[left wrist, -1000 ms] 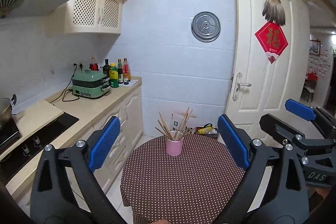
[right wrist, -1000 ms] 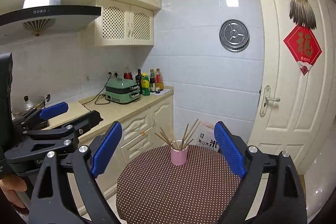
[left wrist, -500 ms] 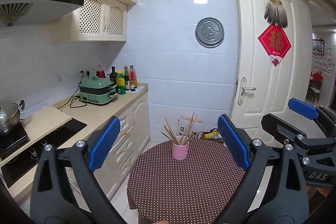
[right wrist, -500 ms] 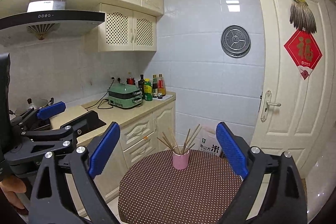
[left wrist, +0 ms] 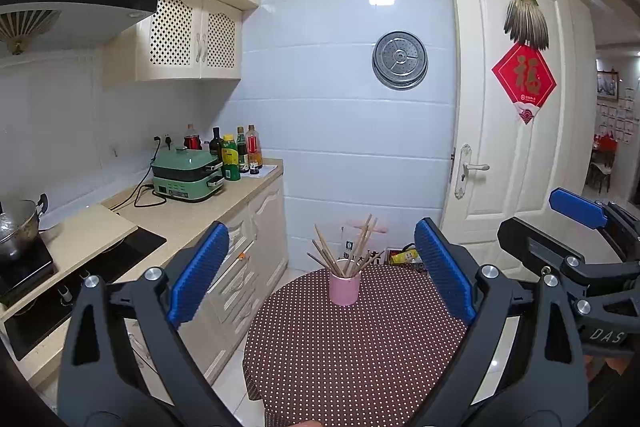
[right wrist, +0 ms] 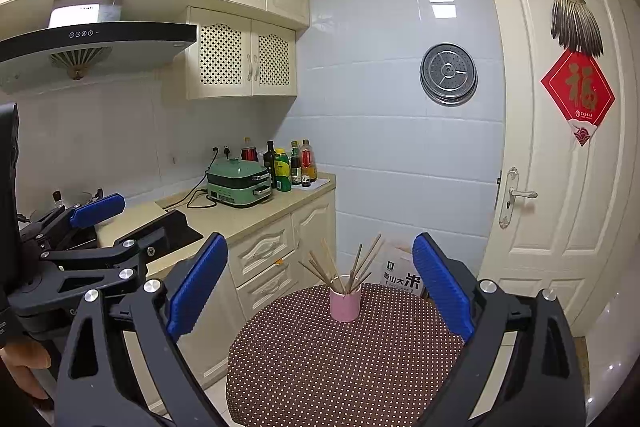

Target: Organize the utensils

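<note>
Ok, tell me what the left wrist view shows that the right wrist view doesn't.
Only the left wrist view: the metal pot on the hob, the room through the doorway, and the right gripper. Only the right wrist view: the rice bag, a hand, and the left gripper. Both: pink cup of chopsticks on the dotted table.

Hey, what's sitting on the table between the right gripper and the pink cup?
Nothing. In the right wrist view, only bare dotted tablecloth lies between the open right gripper and the pink cup.
</note>
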Demonstrator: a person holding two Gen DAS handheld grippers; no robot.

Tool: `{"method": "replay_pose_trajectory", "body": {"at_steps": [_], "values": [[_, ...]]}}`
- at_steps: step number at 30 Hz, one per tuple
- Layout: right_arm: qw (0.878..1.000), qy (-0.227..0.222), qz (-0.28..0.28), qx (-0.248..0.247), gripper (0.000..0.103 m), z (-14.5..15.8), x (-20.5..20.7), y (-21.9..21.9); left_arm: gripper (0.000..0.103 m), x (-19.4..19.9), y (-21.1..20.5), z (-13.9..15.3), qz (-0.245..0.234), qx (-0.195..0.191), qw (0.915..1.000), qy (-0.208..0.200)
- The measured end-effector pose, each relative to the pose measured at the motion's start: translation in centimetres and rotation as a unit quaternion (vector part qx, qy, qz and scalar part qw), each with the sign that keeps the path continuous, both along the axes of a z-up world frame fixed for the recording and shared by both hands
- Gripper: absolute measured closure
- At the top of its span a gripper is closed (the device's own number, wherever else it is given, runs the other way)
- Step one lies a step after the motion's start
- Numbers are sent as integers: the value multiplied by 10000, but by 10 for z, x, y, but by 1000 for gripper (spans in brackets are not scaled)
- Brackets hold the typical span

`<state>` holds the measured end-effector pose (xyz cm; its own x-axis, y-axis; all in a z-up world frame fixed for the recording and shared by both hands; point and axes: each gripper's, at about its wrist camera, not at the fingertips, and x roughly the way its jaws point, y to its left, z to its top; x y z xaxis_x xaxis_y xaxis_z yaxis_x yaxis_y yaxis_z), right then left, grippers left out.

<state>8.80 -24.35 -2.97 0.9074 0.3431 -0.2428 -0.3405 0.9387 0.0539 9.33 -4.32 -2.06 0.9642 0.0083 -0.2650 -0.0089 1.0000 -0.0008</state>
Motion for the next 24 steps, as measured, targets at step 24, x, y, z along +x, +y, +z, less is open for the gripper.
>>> {"method": "replay_pose_trajectory", "body": {"at_steps": [24], "values": [[10000, 30, 53, 50, 12, 1, 4, -1, 11, 4, -4, 1, 54, 71, 10000, -41]]}}
